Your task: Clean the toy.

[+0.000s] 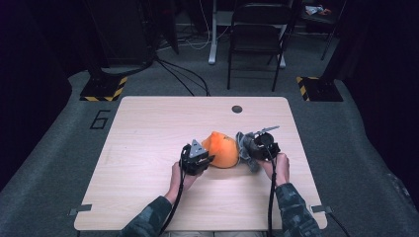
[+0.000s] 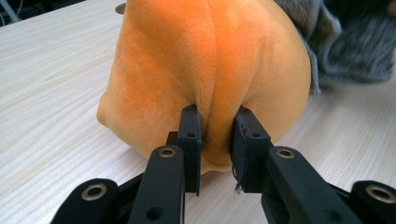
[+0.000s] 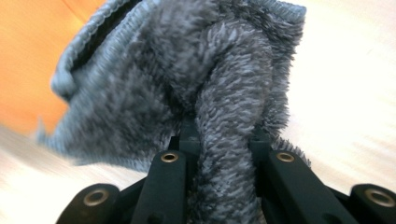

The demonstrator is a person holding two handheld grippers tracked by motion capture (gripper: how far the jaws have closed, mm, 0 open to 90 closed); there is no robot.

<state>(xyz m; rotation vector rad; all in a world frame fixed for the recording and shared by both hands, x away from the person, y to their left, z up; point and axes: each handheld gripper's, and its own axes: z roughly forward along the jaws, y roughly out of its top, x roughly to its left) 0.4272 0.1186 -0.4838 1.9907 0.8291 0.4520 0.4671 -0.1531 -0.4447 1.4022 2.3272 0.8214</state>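
My left gripper (image 2: pixel 215 140) has its two black jaws pinched on a fold of the orange plush (image 2: pixel 210 70). The fold sits right between the pads (image 2: pixel 190 135), and they squeeze it tight. The plush is soft and round, and it rests on the table (image 2: pixel 51 93). Seen from up high, the left gripper (image 1: pixel 196 159) touches the near left side of the plush (image 1: pixel 222 149), and my left hand (image 1: pixel 179 175) is behind it.

My right gripper (image 3: pixel 223 149) holds the grey cloth (image 3: pixel 187 79). A thick fuzzy bunch of it runs down between the jaws, and they are closed on it. The cloth is fluffy with a stitched edge. It spreads out past the jaws, and orange shows behind it at the upper left. This picture is a bit blurry.

From up high, the right gripper (image 1: pixel 257 147) is just beside the right side of the plush, with the cloth (image 1: pixel 245 148) bunched under it and touching the plush. My right hand (image 1: pixel 281 168) holds the gripper from the near side.

The plush is between my two grippers, near the middle of the table (image 1: pixel 148 128), a little to the right. Black cables (image 1: pixel 174 207) go from the grippers back along my sleeves (image 1: pixel 296 212). A small dark hole (image 1: pixel 237 109) is at the far edge of the table.
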